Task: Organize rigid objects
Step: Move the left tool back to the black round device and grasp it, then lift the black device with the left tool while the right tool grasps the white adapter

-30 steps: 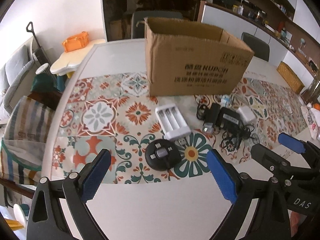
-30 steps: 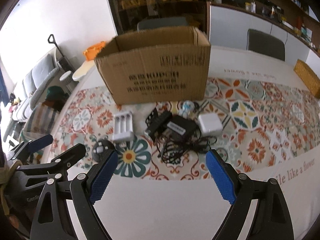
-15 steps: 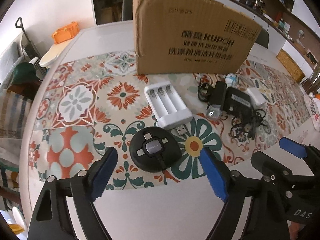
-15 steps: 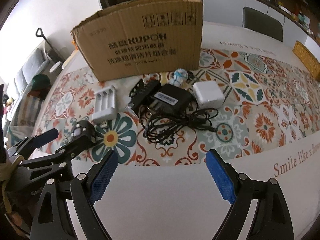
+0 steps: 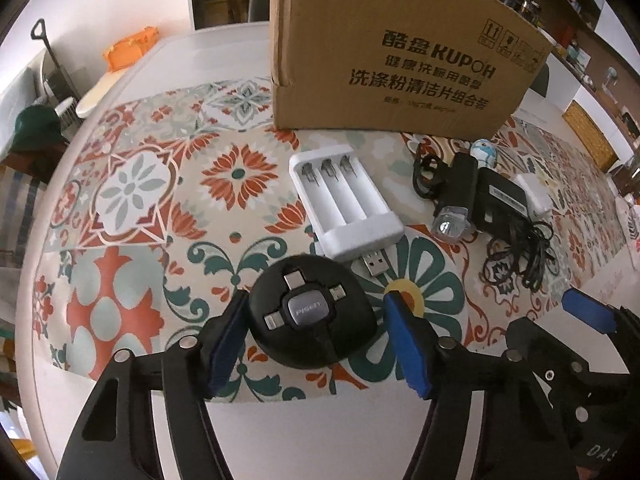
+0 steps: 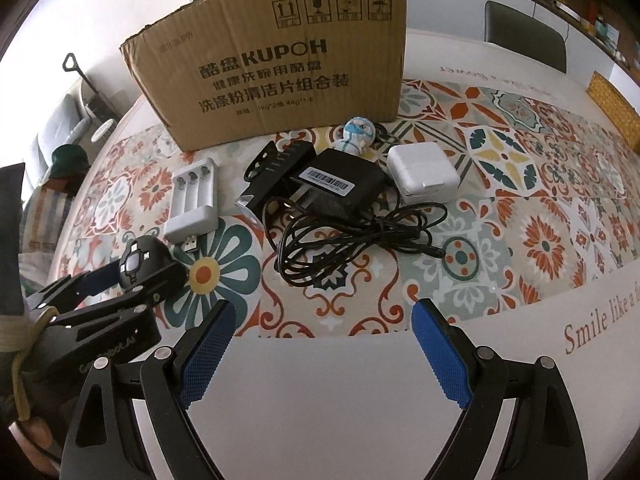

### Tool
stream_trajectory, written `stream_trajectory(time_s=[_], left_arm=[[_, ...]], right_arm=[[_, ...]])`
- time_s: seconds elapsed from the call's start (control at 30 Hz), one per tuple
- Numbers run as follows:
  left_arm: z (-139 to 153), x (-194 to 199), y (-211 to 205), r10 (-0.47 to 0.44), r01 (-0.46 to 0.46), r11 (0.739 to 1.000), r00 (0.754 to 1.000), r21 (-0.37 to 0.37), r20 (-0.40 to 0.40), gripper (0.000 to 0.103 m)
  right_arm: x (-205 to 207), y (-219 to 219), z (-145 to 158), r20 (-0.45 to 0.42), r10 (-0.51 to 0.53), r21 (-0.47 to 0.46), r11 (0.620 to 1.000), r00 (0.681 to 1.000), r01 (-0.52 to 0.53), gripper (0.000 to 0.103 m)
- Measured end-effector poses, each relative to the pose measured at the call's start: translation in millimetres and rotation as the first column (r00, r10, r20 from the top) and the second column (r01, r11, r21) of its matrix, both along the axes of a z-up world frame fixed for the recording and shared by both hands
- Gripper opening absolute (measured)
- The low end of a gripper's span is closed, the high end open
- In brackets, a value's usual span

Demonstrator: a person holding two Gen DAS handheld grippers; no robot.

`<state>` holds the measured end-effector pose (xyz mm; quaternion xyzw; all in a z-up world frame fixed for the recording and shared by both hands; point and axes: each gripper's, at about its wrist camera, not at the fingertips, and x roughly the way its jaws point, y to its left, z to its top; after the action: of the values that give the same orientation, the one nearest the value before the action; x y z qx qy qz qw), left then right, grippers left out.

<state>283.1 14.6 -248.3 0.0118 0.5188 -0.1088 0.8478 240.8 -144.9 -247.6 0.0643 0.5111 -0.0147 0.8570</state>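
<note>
A black round cable disc [image 5: 308, 316] lies on the patterned mat between the fingers of my left gripper [image 5: 316, 304], whose jaws are closing. The left pad reaches the disc's rim; a small gap shows at the right pad. The right wrist view shows the same disc [image 6: 142, 262] with the left gripper's fingers [image 6: 160, 276] on either side of it. Just beyond lies a white battery charger [image 5: 346, 204] with a USB plug. My right gripper [image 6: 324, 316] hangs open over the mat's near edge, nothing between its fingers. An open cardboard box [image 5: 400, 48] stands at the back.
Ahead of the right gripper lie a black power adapter [image 6: 340, 188] with a tangled cable [image 6: 352, 236], a black torch [image 5: 456, 200], a white plug cube [image 6: 424, 178] and a small figurine [image 6: 356, 134]. A wicker basket [image 6: 612, 104] sits far right. The white table edge [image 6: 320, 380] is nearest.
Both grippers have sunk toward the table. The left gripper's fingers have narrowed and come down around the black disc; the right gripper's spread is unchanged.
</note>
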Motion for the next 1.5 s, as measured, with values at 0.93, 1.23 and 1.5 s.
stream_trajectory(time_s=[0.93,1.23,1.5], left_arm=[[44.8,-25.6,-15.9,0.008,-0.006,1.000,0.996,-0.025,0.093,0.059],[67.1,-20.7,-38.7,0.033,-0.026,0.998,0.989,-0.054,0.143,0.059],[74.3,-9.5,-59.0,0.071,-0.060,0.996,0.986,-0.072,0.153,0.059]], right_arm=[[-2.6,-14.0,23.3,0.052,0.053,0.037,0.998,0.997,-0.055,0.090],[11.2,-38.3,36.1,0.092,0.053,0.058,0.997,0.994,-0.058,0.089],[29.4,-63.5,38.9,0.104,0.061,0.068,0.995,0.993,-0.068,0.082]])
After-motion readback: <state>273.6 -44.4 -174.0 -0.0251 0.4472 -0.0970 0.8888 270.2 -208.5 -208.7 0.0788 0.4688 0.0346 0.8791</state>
